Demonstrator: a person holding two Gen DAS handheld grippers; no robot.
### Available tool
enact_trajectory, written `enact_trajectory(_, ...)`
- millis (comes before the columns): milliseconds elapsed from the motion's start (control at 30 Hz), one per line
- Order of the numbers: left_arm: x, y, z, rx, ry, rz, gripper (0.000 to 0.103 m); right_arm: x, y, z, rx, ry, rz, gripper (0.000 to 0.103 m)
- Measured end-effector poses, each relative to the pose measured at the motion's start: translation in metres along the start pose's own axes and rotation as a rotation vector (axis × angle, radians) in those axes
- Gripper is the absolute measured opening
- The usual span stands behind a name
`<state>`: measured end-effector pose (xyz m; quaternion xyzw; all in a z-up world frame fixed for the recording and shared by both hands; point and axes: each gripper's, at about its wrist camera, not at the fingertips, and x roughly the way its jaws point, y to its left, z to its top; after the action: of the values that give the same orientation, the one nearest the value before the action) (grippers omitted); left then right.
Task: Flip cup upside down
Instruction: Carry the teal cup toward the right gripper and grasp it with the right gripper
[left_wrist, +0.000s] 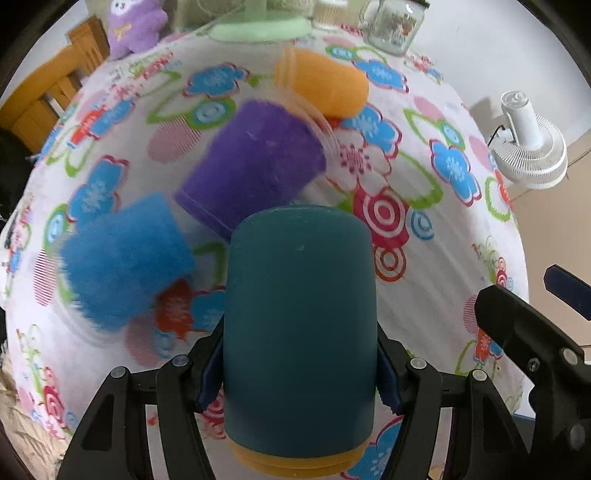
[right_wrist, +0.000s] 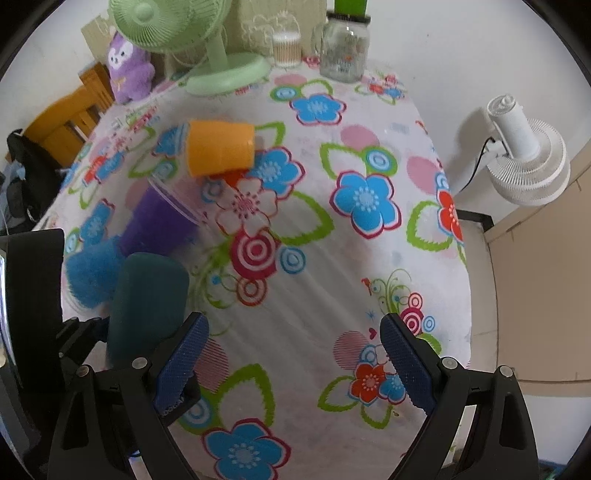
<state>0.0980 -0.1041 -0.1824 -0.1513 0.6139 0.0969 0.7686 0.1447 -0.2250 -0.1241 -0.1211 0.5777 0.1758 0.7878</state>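
Observation:
My left gripper (left_wrist: 299, 380) is shut on a dark teal cup (left_wrist: 299, 332) with an orange rim, held above the flowered tablecloth with its closed base pointing away from the camera. The same cup shows in the right wrist view (right_wrist: 147, 306) at the left. My right gripper (right_wrist: 293, 369) is open and empty over the cloth near the table's front. An orange cup (left_wrist: 325, 86) (right_wrist: 219, 151) lies on its side further back. A purple cup (left_wrist: 251, 162) (right_wrist: 159, 225) and a blue cup (left_wrist: 122, 258) (right_wrist: 90, 273) look blurred, in clear plastic.
The table (right_wrist: 332, 258) has a flowered cloth. At its far end stand a green fan (right_wrist: 218, 70), a glass jar (right_wrist: 343, 48), a small container (right_wrist: 286, 48) and a purple plush toy (right_wrist: 129, 70). A white fan (right_wrist: 524, 155) is to the right, a wooden chair (right_wrist: 66, 122) to the left.

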Motion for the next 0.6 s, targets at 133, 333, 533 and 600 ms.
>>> enact_trajectory(133, 0.012, -0.007, 0.002, 0.006, -0.004, 0.019, 0.069, 0.015, -0.003, 0.001, -0.007, 0.023, -0.002, 0.096)
enact_trajectory(333, 0.015, -0.012, 0.005, -0.006, 0.0, 0.013, 0.074, 0.027, -0.007, 0.009, -0.009, 0.039, 0.008, 0.096)
enact_trajectory(533, -0.004, -0.007, 0.011, -0.01, 0.031, -0.003, 0.087, 0.018, -0.006, 0.012, 0.009, 0.04, 0.038, 0.096)
enact_trajectory(600, -0.014, -0.007, 0.016, 0.001, 0.028, 0.002, 0.087, 0.011, -0.003, 0.014, 0.016, 0.034, 0.055, 0.096)
